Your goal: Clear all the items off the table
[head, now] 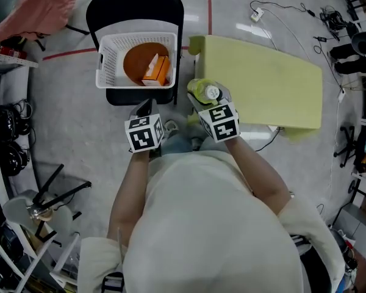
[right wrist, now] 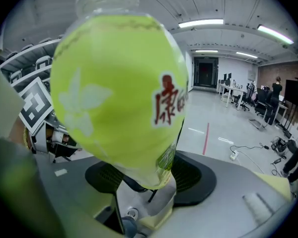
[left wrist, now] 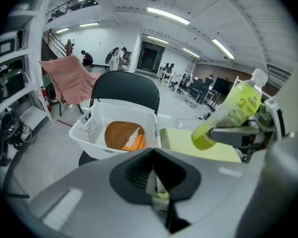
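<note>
- Table (head: 274, 84) lay bare; the white basket (head: 107, 66) sat on a chair (head: 134, 5) beside it.
- Green drink bottle (right wrist: 119, 93) was clamped in the right gripper (right wrist: 149, 182), near the basket; lowering it inside before release seemed wise.
- Left gripper (left wrist: 159, 195) was closed, empty.

Basket on chair, bench to its right.
The basket (head: 104, 66) sits on the chair (head: 134, 5) seat, with a plate (head: 137, 60) and a box (head: 157, 71) inside it, the box on the plate's right part. The bench (head: 262, 84) stands just right of the chair. A bottle (head: 206, 91) sits in the right hand-held gripper (head: 200, 102) between basket and bench, with the left hand-held gripper (head: 143, 108) just left of it. A cloth (head: 43, 8) lies well left of the chair.
</note>
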